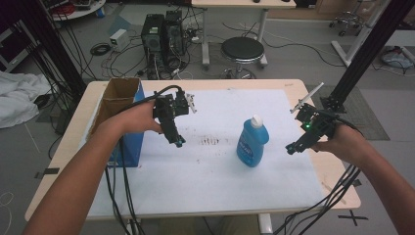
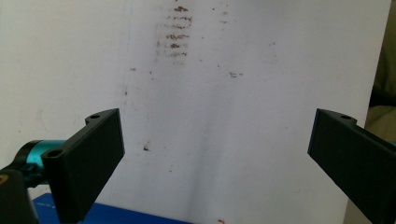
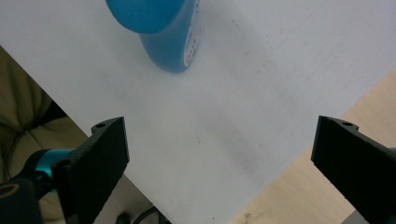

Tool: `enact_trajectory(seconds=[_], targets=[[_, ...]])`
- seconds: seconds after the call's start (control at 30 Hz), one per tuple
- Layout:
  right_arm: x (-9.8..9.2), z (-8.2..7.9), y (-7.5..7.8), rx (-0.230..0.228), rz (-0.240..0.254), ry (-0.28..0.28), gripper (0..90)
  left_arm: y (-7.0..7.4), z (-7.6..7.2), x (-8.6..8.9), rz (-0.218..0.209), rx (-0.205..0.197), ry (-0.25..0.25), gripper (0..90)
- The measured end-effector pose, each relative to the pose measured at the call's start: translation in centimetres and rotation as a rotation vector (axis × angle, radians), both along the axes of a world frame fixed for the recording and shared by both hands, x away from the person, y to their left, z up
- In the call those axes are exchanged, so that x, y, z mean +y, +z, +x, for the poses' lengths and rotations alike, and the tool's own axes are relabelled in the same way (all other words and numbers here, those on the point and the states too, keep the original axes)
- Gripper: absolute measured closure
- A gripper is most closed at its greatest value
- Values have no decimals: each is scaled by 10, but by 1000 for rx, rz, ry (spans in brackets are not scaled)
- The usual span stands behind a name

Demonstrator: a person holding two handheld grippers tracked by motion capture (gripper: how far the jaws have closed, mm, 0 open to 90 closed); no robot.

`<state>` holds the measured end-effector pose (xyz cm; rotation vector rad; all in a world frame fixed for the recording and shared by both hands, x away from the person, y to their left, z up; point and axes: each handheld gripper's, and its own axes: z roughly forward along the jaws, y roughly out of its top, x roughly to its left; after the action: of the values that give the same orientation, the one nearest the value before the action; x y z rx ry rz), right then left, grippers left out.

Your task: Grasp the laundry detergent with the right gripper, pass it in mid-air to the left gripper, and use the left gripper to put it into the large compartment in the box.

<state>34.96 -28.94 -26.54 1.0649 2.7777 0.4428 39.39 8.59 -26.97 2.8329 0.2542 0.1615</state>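
A blue bottle (image 1: 252, 141) with a white cap stands upright on the white sheet (image 1: 220, 171), right of the middle. Its lower body (image 3: 163, 32) shows at the top of the right gripper view. My left gripper (image 1: 177, 142) hovers to the bottle's left, pointing down at the sheet, jaws wide apart and empty (image 2: 217, 158). Over the sheet's right edge is my right gripper (image 1: 292, 148), just right of the bottle and clear of it. It is open too, with nothing between its jaws (image 3: 219, 163).
An open cardboard box (image 1: 117, 112) with a blue side stands at the table's left edge, close behind my left hand. Brown smudges (image 1: 210, 141) mark the sheet's centre. Bare wood table (image 1: 337, 181) runs along the right. Cables hang off the front edge.
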Motion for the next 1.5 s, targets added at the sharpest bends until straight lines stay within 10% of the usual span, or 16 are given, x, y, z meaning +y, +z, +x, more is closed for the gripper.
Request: enact_trajectory(seconds=[1.5], targets=[[-4,-34,-69,-232,395,-133,31,-12,1,3,-5,12,4,37]])
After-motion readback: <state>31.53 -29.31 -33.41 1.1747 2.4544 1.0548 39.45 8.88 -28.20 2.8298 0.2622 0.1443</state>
